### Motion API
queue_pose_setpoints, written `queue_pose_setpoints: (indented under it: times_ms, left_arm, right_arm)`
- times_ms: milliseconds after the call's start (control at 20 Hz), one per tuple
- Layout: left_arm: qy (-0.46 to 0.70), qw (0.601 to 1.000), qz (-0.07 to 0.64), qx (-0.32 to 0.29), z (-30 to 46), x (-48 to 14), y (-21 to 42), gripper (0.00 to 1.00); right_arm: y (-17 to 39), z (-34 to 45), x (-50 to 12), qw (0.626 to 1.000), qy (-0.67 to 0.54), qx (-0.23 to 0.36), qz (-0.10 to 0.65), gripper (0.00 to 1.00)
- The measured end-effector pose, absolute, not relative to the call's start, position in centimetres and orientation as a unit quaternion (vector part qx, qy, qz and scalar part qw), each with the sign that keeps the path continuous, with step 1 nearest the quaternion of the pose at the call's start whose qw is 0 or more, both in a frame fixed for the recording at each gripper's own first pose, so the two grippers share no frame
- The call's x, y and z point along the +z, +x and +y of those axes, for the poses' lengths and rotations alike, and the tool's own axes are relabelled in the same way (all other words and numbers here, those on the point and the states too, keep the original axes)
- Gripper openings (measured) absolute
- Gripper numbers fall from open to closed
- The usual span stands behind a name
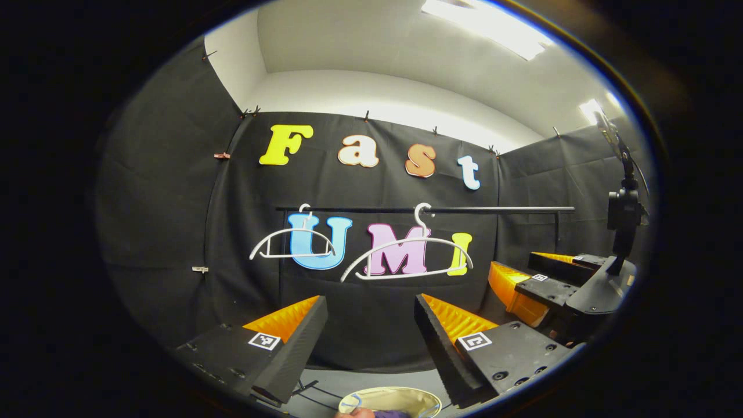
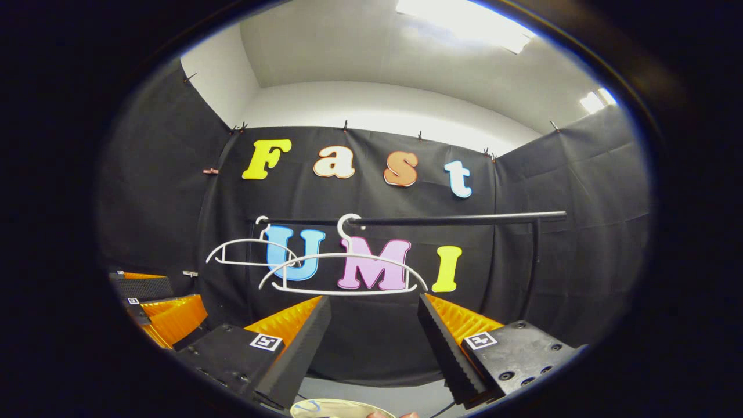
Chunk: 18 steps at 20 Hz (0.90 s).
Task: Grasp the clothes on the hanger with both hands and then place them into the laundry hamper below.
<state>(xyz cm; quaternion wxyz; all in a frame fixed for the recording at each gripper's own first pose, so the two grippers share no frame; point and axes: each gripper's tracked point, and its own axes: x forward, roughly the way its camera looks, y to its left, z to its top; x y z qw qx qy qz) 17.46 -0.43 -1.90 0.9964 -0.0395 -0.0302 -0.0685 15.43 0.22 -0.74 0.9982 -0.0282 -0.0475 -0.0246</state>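
Observation:
Two bare white hangers (image 1: 293,241) (image 1: 406,255) hang on a black rail (image 1: 499,209) in the left gripper view, with no clothes on them. Below, at the bottom edge, sits the hamper's pale rim (image 1: 400,397), with a sliver of purple cloth (image 1: 395,414) inside and a fingertip beside it. My left gripper (image 1: 371,302) stands open, nothing between its fingers, below the hangers. The right gripper (image 1: 537,284) shows farther right, jaws apart. In the right gripper view, my right gripper (image 2: 374,301) is open under the hangers (image 2: 249,252) (image 2: 345,273), above the hamper rim (image 2: 334,408).
The rail (image 2: 464,219) ends in an upright post (image 2: 534,261) at the right. The left gripper (image 2: 159,310) shows at the lower left of the right gripper view. A black mount (image 1: 624,215) rises above the right gripper. Black cloth walls close in on three sides.

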Motion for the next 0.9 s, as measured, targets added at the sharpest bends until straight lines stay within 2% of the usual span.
queue_pose_setpoints:
  times_ms: [100,150,350,450,500,600,650,900]
  left_arm:
    - [-0.034,0.996,-0.029,-0.073,-0.9,-1.6,17.4,0.95]
    - [-0.031,0.996,-0.032,-0.075,-1.1,-1.3,17.3,0.92]
    - [-0.031,0.996,-0.033,-0.076,-1.9,-1.5,17.3,0.95]
    - [-0.024,0.996,-0.036,-0.079,-2.3,-1.6,17.5,0.92]
    - [-0.020,0.996,-0.039,-0.081,-2.5,-1.9,17.5,0.95]
    - [-0.016,0.995,-0.046,-0.083,-3.0,-2.2,17.5,0.92]
    - [-0.018,0.995,-0.047,-0.081,-3.1,-2.5,17.5,0.95]
    - [0.000,0.994,-0.052,-0.098,-5.5,-2.9,17.5,0.95]
  right_arm:
    - [15.3,0.2,-0.2,0.998,-0.021,-0.022,-0.051,0.98]
    - [15.3,0.0,0.0,0.998,-0.021,-0.022,-0.053,0.98]
    - [15.3,-0.8,-1.1,0.998,-0.032,-0.025,-0.050,0.98]
    - [15.0,-1.3,-2.4,0.998,-0.037,-0.034,-0.042,0.98]
    - [14.7,-1.2,-2.8,0.998,-0.038,-0.037,-0.040,0.98]
    - [14.1,-1.5,-3.5,0.997,-0.039,-0.048,-0.040,0.98]
    - [13.8,-1.7,-3.9,0.997,-0.036,-0.053,-0.039,0.98]
    - [12.1,-3.6,-5.4,0.996,-0.045,-0.077,-0.032,0.98]
